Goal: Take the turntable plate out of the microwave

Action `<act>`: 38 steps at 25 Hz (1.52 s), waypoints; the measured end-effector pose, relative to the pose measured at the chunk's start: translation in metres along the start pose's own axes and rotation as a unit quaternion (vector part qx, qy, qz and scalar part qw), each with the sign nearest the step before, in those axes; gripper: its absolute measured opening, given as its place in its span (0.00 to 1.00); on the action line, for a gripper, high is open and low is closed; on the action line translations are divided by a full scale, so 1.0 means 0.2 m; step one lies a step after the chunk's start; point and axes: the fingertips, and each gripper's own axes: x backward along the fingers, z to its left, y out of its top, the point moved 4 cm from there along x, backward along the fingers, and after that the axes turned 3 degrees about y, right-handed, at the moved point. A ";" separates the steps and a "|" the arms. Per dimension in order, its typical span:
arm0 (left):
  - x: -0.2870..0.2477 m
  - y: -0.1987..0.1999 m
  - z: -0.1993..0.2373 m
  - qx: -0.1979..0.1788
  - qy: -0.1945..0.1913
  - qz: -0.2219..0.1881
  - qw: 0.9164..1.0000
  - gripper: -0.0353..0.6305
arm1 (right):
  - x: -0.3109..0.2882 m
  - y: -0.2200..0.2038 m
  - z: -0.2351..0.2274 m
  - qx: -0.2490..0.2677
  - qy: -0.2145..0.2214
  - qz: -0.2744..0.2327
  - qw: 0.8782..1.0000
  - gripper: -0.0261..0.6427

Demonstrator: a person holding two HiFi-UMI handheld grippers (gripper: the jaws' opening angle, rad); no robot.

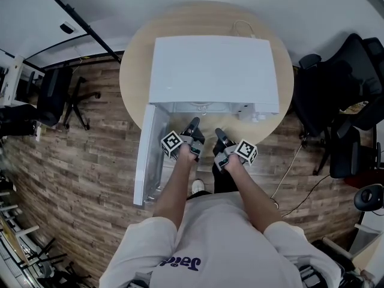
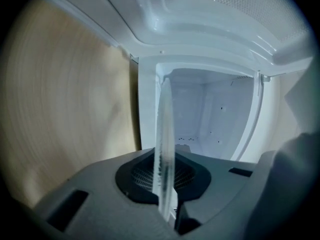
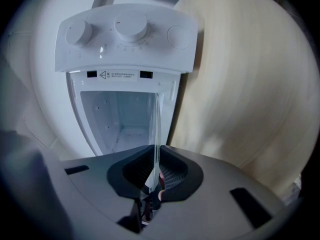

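Observation:
The white microwave [image 1: 213,71] stands on a round wooden table [image 1: 135,71] with its door [image 1: 150,155] swung open to the left. The clear glass turntable plate [image 2: 165,134] shows edge-on in both gripper views, in front of the empty white cavity [image 2: 215,119]. My left gripper [image 2: 165,179] is shut on the plate's rim. My right gripper [image 3: 154,176] is also shut on the plate [image 3: 156,134], its dark pads [image 3: 175,176] pressed on the glass. In the head view both grippers, left [image 1: 193,126] and right [image 1: 220,135], sit side by side at the microwave's mouth; the plate itself is hard to make out there.
The control panel with its knobs [image 3: 131,26] sits beside the cavity. A thin cable [image 1: 243,27] lies on the table behind the microwave. Black office chairs stand at the left [image 1: 57,95] and right [image 1: 342,95] on the wood floor. The open door juts out past the table's edge.

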 end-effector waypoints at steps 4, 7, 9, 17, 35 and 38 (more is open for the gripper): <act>0.01 0.00 -0.05 -0.018 -0.020 0.003 1.000 0.10 | 0.01 0.01 0.03 0.005 0.011 -0.003 1.000 0.11; 0.02 -0.01 -0.07 -0.007 -0.024 0.000 1.000 0.10 | 0.01 0.01 0.08 0.010 0.032 0.000 0.999 0.12; 0.04 -0.03 -0.08 0.002 -0.025 -0.006 1.000 0.10 | 0.04 0.01 0.08 0.022 0.030 0.004 0.999 0.12; 0.17 -0.11 -0.18 0.000 -0.055 -0.003 0.998 0.10 | 0.09 0.03 0.15 0.058 0.059 0.008 0.997 0.35; 0.55 -0.34 -0.39 -0.034 -0.061 0.038 0.997 0.10 | 0.26 -0.17 0.39 0.059 0.078 -0.028 0.995 0.11; 0.61 -0.37 -0.42 -0.022 -0.057 0.040 0.997 0.10 | 0.32 -0.21 0.45 0.034 0.077 -0.030 0.996 0.10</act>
